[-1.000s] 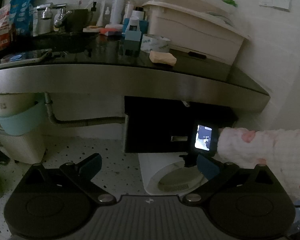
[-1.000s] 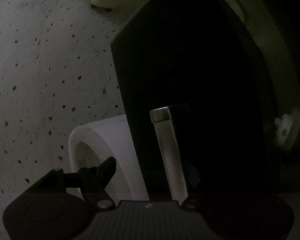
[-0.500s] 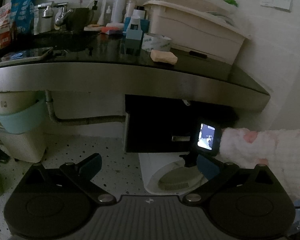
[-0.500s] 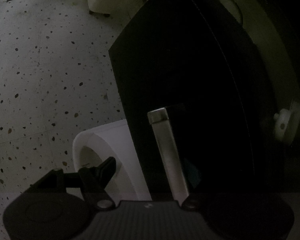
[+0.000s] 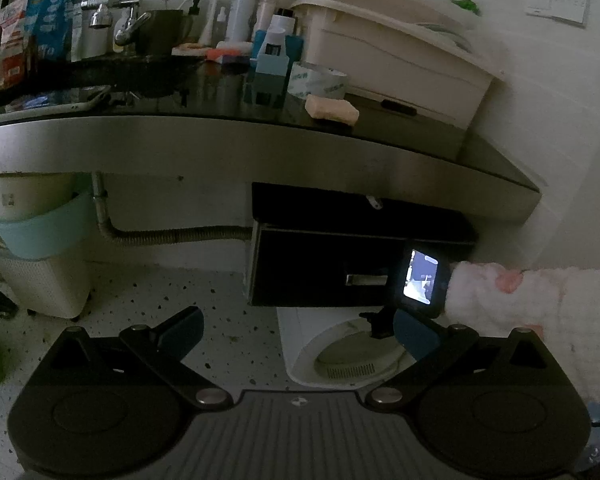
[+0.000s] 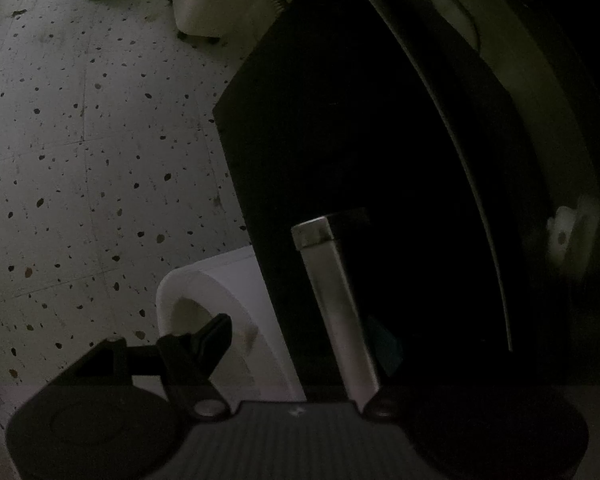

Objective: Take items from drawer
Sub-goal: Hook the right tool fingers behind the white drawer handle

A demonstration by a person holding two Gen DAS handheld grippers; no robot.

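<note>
A black drawer [image 5: 324, 268] hangs under the grey counter [image 5: 260, 148], pulled out a little, with a metal bar handle [image 5: 366, 279]. My right gripper [image 5: 384, 320] is at that handle, held by a hand in a white fluffy sleeve. In the right wrist view the handle [image 6: 332, 300] runs between my open fingers [image 6: 216, 340], and the right finger is lost in the dark behind it. The drawer front [image 6: 360, 140] fills that view. My left gripper [image 5: 296, 332] is open and empty, held back over the floor. The drawer's contents are hidden.
A white bin [image 5: 340, 352] stands on the floor under the drawer. A white basket [image 5: 44, 284] with a teal basin [image 5: 40, 232] sits at the left, beside a drain pipe [image 5: 160, 236]. Bottles, a tape roll and a cream box [image 5: 392, 64] crowd the countertop.
The drawer front has come out slightly with my right gripper at the handle. The left view has shifted a little lower. Both grippers stay open.
</note>
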